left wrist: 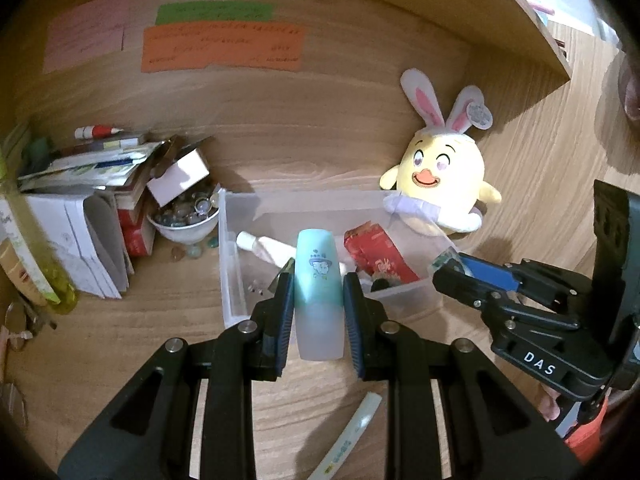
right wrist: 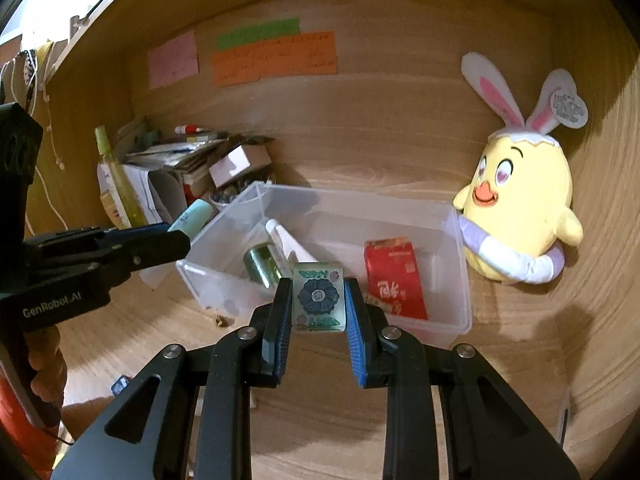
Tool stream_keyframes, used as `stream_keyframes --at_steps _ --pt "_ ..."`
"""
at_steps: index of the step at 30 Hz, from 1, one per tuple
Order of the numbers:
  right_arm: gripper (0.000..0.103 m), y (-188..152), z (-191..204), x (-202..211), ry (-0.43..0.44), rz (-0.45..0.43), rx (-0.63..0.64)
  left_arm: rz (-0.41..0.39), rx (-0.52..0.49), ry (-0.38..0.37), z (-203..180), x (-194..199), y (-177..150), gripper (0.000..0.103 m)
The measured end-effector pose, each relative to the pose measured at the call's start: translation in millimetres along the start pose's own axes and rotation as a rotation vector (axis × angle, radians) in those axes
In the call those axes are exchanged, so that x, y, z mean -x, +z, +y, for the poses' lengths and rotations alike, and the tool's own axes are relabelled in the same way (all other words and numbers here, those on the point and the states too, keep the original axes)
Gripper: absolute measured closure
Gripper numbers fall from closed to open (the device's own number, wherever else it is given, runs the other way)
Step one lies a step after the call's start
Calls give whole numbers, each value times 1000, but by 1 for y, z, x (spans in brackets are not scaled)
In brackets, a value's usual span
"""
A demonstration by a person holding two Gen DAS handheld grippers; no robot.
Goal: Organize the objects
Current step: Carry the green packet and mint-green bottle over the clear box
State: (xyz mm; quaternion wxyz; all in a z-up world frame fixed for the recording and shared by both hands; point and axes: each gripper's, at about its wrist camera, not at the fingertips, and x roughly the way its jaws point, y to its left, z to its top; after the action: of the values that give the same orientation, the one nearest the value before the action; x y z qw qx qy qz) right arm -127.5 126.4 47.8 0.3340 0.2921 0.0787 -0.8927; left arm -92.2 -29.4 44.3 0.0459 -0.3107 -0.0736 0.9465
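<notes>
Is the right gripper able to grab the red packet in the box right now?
Probably not yet. The right gripper is already shut on a flower-patterned block, so its jaws are full. The red packet lies uncovered in the open clear box.

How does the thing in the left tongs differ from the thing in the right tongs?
The mint bottle in the left tongs is tall, rounded and carries a small cartoon figure. The flower tile in the right tongs is short, squarish and translucent with a dark flower. Both are clamped, near the clear bin.

"DAS" stands in white on the right gripper (left wrist: 456, 276); "GenRobot.AI" stands in white on the left gripper (right wrist: 180, 236); the orange note's (left wrist: 222, 47) writing is unreadable.
</notes>
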Motion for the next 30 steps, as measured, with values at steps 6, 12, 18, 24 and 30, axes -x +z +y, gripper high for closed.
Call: stream_keyframes --at_steps 6,12,18,24,30 --pt "80 16 -7 2 -2 -35 -8 -9 -4 9 -2 -7 12 79" --pt "80 32 -11 5 -19 -73 8 -23 -5 25 -1 -13 25 79" --pt "80 39 -23 -7 -23 -61 -16 -9 0 45 5 -24 29 79" --pt "80 30 -37 -36 -40 13 -52 41 34 66 17 -46 27 79" --pt "80 21 -45 -58 -53 70 -70 94 73 75 29 -67 21 79"
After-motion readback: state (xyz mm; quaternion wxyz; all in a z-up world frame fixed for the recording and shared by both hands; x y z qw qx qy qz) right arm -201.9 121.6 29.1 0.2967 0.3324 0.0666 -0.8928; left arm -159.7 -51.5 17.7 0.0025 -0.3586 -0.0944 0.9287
